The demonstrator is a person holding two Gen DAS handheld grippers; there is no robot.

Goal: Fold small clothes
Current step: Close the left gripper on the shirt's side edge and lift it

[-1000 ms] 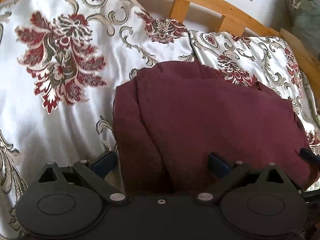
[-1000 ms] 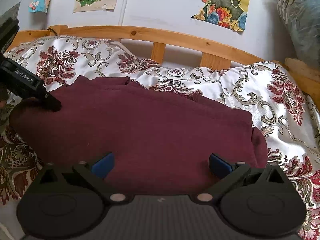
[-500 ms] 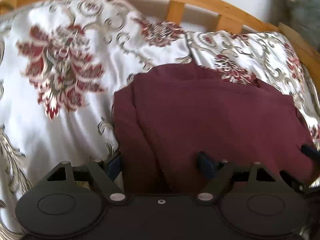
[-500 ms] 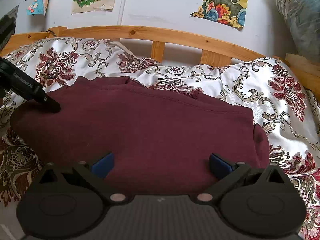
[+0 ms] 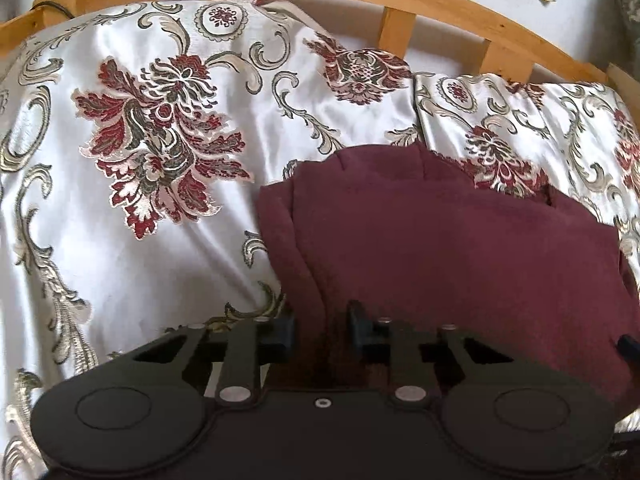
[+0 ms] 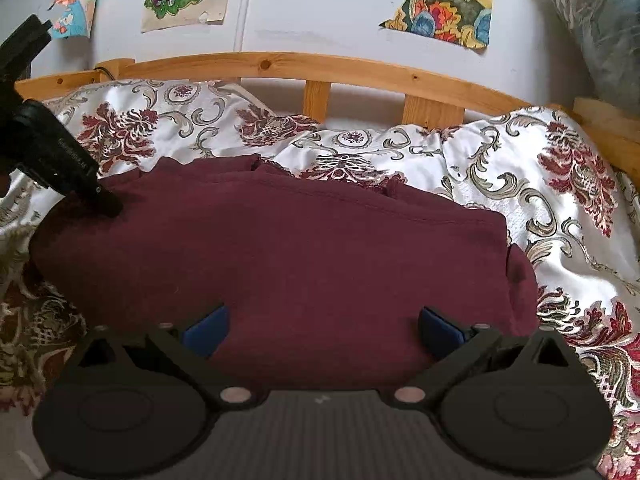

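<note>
A maroon garment (image 5: 460, 264) lies folded on the floral bedspread (image 5: 160, 240); it fills the middle of the right wrist view (image 6: 280, 248). My left gripper (image 5: 320, 328) is closing its jaws on the garment's left near edge, and the cloth bunches between the blue pads (image 5: 285, 326). From the right wrist view, that gripper (image 6: 106, 206) reaches in at the garment's left end. My right gripper (image 6: 323, 330) stands open and wide over the garment's near edge, nothing pinched between its fingers.
A wooden bed rail (image 6: 320, 68) runs along the back, against a white wall with posters (image 6: 440, 4). The bedspread (image 6: 540, 208) is bare to the right of the garment and to its left. A grey bundle (image 6: 600, 28) sits at the far right.
My left gripper's jaws have come together from wide apart onto the garment's left edge, and that hand has risen a little. The right gripper has stayed still and open.
</note>
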